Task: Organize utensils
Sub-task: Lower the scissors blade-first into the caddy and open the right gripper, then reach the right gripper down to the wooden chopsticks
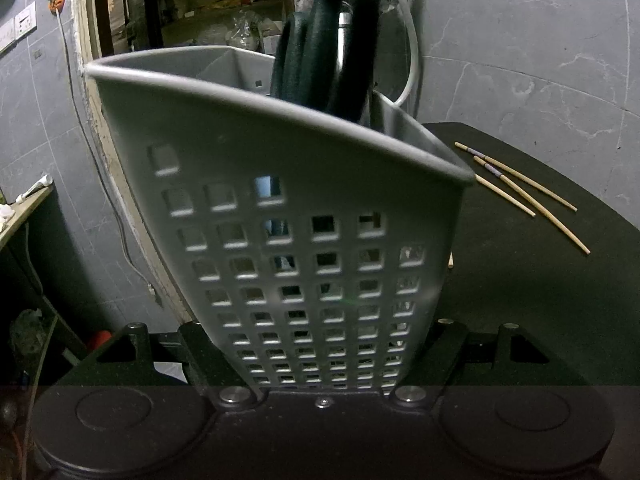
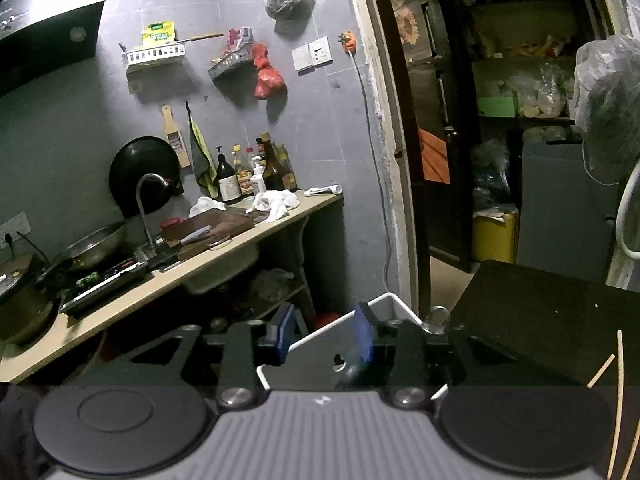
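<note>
This is a small, dim home kitchen with grey tiled walls [image 2: 312,120]. A pale countertop [image 2: 240,248] carries a curved metal tap [image 2: 146,204], a dark wooden chopping board [image 2: 212,226], a steel wok [image 2: 94,246] and a cluster of sauce bottles [image 2: 256,172], with white wire racks [image 2: 154,56] and a black round pan [image 2: 144,172] hung above. Beyond a doorway lies a cluttered storeroom with packed shelves [image 2: 516,92].

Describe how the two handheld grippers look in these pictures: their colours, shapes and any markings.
The left gripper has black angular fingers with silver round bolts, and two dark round discs on its body. The right gripper is built alike, but its fingers carry blue pads, and its middle part is grey and ribbed with a small white mark. No hand, sleeve or cable of the grippers is visible.
</note>
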`<act>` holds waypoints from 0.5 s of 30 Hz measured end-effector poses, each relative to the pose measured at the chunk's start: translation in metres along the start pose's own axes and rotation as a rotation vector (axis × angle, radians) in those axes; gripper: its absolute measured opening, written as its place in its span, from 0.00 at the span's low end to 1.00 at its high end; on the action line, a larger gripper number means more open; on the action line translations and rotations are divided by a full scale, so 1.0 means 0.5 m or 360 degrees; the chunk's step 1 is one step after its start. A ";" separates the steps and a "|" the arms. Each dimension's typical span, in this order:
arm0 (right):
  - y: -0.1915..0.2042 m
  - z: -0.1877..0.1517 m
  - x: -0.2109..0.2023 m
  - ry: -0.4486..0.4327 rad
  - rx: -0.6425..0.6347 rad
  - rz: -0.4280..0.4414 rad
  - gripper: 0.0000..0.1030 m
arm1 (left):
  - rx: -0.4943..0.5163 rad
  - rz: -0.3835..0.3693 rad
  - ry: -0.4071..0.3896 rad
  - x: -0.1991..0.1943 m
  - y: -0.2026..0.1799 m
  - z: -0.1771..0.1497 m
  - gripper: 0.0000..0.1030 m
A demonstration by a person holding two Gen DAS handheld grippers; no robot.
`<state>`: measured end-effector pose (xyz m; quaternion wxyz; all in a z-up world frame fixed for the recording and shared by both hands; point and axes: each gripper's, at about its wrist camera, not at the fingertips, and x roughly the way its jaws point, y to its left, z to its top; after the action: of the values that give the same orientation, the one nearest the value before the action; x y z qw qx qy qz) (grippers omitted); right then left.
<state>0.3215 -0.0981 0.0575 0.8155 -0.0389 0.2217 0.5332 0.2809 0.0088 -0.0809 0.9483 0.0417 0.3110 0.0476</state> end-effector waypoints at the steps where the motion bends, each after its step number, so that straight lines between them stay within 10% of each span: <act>1: -0.001 -0.002 -0.002 0.0005 0.0005 -0.0003 0.39 | 0.0001 0.0000 0.0000 0.000 -0.001 -0.001 0.75; 15: -0.026 -0.060 -0.109 -0.0138 0.0040 -0.0135 0.98 | 0.0000 -0.0001 0.0003 0.000 0.001 0.003 0.75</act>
<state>0.3056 -0.1590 0.0504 0.8466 -0.0147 0.1911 0.4966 0.2817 0.0089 -0.0794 0.9480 0.0415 0.3119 0.0473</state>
